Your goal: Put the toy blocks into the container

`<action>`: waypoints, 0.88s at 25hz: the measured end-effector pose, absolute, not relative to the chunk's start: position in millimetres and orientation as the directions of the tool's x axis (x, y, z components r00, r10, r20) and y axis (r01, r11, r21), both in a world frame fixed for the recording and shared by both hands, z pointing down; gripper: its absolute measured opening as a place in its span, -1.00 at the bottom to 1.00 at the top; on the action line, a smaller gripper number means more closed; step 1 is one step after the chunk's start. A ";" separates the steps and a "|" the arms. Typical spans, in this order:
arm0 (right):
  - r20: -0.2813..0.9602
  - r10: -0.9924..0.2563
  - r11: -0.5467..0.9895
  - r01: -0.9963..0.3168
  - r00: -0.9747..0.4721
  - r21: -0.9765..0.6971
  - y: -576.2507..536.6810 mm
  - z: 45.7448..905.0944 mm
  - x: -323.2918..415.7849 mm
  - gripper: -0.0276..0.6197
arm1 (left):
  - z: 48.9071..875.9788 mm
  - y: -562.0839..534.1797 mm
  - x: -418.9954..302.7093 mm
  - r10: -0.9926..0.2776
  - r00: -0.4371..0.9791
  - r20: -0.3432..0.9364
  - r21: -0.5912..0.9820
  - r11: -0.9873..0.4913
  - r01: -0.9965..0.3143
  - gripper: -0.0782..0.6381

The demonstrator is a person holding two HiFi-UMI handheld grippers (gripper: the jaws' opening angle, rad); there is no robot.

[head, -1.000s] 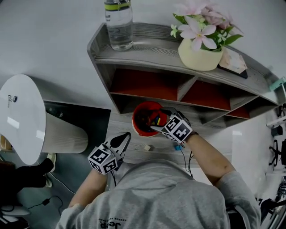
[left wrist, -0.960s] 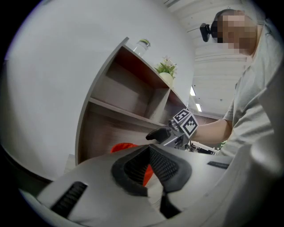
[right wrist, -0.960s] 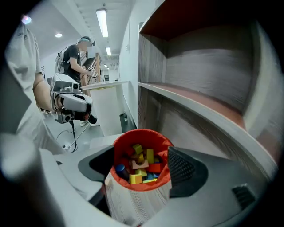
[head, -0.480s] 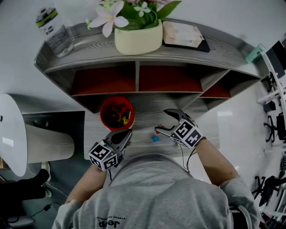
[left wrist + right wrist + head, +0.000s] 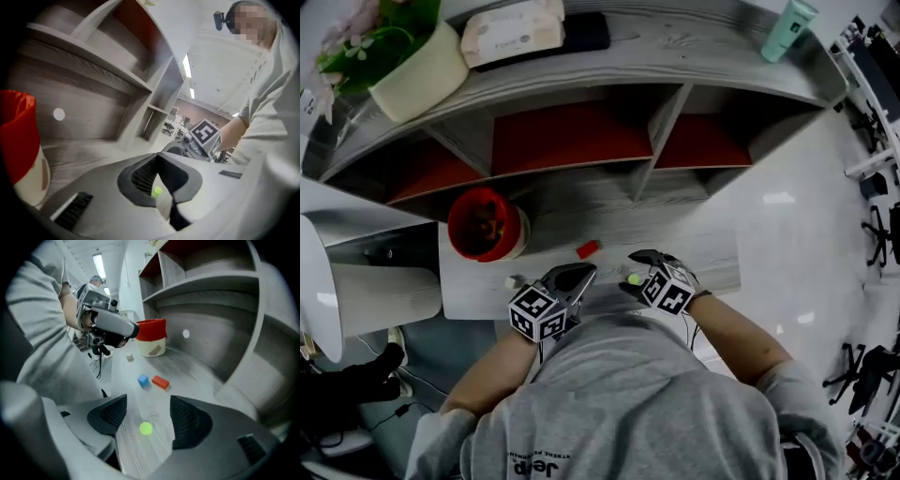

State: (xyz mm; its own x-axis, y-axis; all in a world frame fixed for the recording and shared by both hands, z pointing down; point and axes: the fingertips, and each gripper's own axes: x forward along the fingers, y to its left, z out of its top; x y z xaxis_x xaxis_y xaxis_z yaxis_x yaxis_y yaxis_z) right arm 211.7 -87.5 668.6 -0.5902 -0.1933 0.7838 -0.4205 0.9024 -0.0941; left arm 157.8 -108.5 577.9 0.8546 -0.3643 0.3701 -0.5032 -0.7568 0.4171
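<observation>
Held the right gripper (image 5: 149, 399) low at the tabletop's (image 5: 703, 253) near edge, fingers apart and just closing in, straddling a green ball (image 5: 146, 428) without touching it. Held the left gripper (image 5: 157, 158) just to its left, fingers together, empty. Found bare tabletop to the right and a shelf unit (image 5: 666, 141) overhanging the far side. Found a red block (image 5: 160, 382) beyond the ball, long axis roughly left-right, a blue block (image 5: 143, 380) just beside it, and a small beige block (image 5: 512, 281) farther left. Found the red container (image 5: 151, 330) upright at far left, blocks inside.
</observation>
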 end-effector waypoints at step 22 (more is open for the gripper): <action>0.815 -0.198 0.936 -0.353 -0.544 -0.008 -66.7 747.5 228.3 -0.41 | 650.9 -58.3 196.7 -0.311 0.815 0.489 0.458 -0.703 -0.543 -0.76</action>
State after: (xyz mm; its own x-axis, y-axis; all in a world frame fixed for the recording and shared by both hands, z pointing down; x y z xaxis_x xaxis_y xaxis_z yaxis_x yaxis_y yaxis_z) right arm 228.3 -66.7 747.5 -0.5441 -0.1982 0.8153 -0.3530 0.9356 -0.0081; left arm 196.7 -58.3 650.9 0.8150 -0.3105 0.4893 -0.5432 -0.7034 0.4584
